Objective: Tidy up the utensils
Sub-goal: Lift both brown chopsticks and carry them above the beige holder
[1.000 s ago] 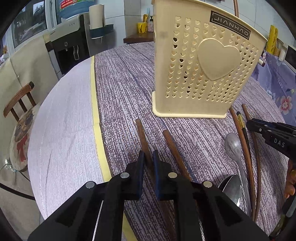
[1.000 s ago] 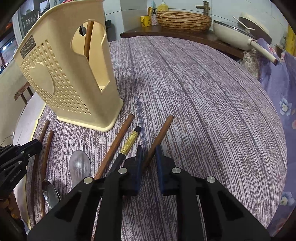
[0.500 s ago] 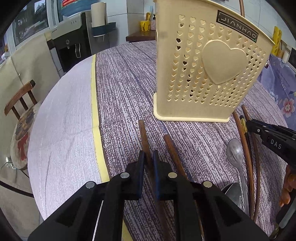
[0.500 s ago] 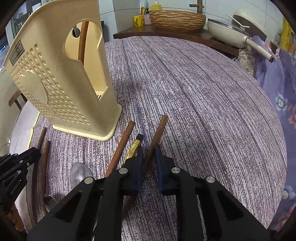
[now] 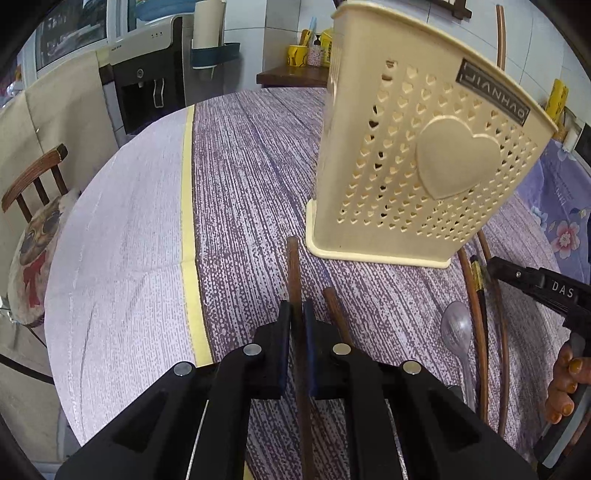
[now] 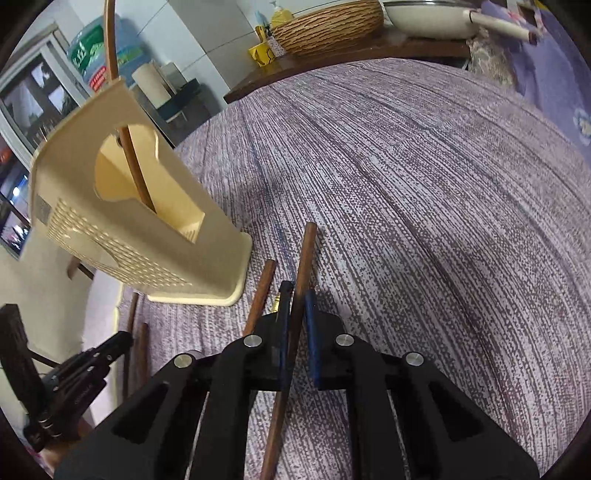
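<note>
My left gripper (image 5: 296, 314) is shut on a brown wooden chopstick (image 5: 293, 266) whose tip points at the cream utensil holder (image 5: 417, 162). A second chopstick (image 5: 334, 310) lies just right of it. My right gripper (image 6: 297, 295) is shut on another brown chopstick (image 6: 306, 254), lifted off the cloth with its tip pointing away. The holder (image 6: 122, 221) stands to the left in the right wrist view, with one chopstick (image 6: 129, 155) standing inside. A spoon (image 5: 456, 332) and more chopsticks (image 5: 476, 314) lie on the cloth at right.
The round table (image 5: 240, 155) has a purple cloth with a yellow stripe (image 5: 187, 206). A wooden chair (image 5: 33, 206) stands at left. A counter with a woven basket (image 6: 328, 22) and a pan (image 6: 432, 14) lies beyond the table. A chopstick (image 6: 260, 295) lies beside my right gripper.
Both grippers have risen with their chopsticks. The right gripper has tilted and swung, so the holder now leans in its view. The left view has drawn closer to the holder.
</note>
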Demonstrator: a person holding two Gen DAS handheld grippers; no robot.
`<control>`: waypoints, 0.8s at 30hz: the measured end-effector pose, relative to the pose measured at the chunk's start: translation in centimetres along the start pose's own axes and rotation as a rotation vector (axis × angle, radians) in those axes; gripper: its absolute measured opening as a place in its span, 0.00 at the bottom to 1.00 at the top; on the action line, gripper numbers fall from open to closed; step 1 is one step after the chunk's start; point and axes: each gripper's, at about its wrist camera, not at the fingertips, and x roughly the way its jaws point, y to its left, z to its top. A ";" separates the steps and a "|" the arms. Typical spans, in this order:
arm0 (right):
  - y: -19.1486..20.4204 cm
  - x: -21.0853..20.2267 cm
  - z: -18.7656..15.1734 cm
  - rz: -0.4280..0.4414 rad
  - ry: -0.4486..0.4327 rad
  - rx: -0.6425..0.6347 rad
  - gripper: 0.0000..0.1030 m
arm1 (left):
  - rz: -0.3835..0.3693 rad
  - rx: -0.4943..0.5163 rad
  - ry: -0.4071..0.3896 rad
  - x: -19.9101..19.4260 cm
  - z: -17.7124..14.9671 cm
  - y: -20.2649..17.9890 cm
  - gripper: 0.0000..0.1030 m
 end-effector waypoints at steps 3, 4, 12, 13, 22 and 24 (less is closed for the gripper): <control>0.0 -0.8 -0.1 0.022 -0.017 0.001 0.09 | -0.025 -0.014 -0.018 -0.7 0.2 0.2 0.08; 0.0 -1.2 0.0 0.039 -0.024 0.005 0.09 | -0.036 -0.018 -0.024 -0.9 0.3 0.3 0.08; 0.9 -4.8 -0.2 0.128 -0.102 -0.026 0.08 | -0.083 -0.030 -0.107 -4.1 0.7 0.6 0.07; 1.0 -5.3 -0.3 0.138 -0.113 -0.036 0.08 | -0.090 -0.033 -0.121 -4.6 0.8 0.6 0.07; 2.7 -12.2 -1.4 0.227 -0.245 -0.148 0.08 | -0.140 -0.038 -0.275 -10.5 1.3 0.8 0.07; 3.2 -13.9 -1.9 0.237 -0.273 -0.182 0.08 | -0.145 -0.036 -0.297 -11.5 1.1 0.7 0.07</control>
